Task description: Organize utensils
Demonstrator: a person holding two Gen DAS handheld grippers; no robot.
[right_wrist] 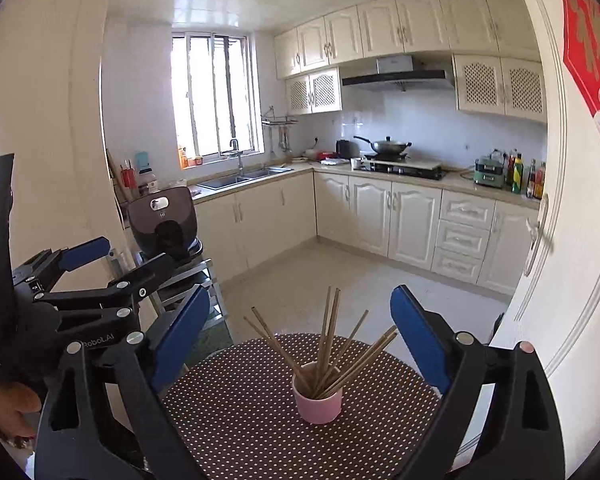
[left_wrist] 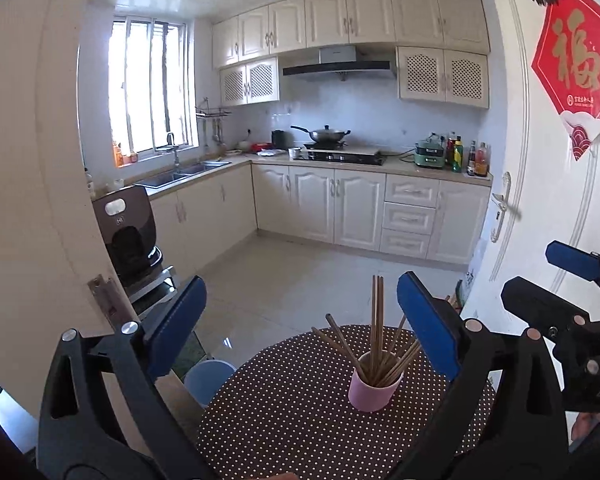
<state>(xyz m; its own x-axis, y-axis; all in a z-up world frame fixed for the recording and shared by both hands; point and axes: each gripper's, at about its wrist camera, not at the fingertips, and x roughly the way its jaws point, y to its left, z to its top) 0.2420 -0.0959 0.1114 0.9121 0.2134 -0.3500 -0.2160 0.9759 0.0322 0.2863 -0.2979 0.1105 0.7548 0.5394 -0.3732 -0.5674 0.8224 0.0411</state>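
Nearest the cameras, both grippers stand with their blue-padded black fingers spread wide and nothing between them. The left gripper (left_wrist: 300, 320) frames the scene in its own view and also shows at the left edge of the right wrist view (right_wrist: 122, 264), a hand (right_wrist: 10, 410) beneath it. The right gripper (right_wrist: 300, 332) likewise fills the foreground of its own view and appears at the right edge of the left wrist view (left_wrist: 548, 276).

Just beyond the fingers lies the round bench under a brown cloth with white polka dots (left_wrist: 284, 412). On it stands a small pink cylindrical cup (left_wrist: 374, 390), upright, right of the bench's centre. A bundle of thin brown wooden chopsticks (left_wrist: 377, 320) stands in the cup, some nearly vertical, others fanned left and right.

Progress, as judged: no loose utensil is seen on the bench in either view, and neither gripper carries anything, so the gathering appears complete or nearly so. The chopsticks lean unevenly; straightening them may be all that remains.

Differences between views: the left wrist view alone shows a pale blue bucket (left_wrist: 208, 380) on the floor left of the bench. Farther off, both show a brown appliance on a metal stand (right_wrist: 166, 224), cream kitchen cabinets and a covered wok on the stove (left_wrist: 326, 134).
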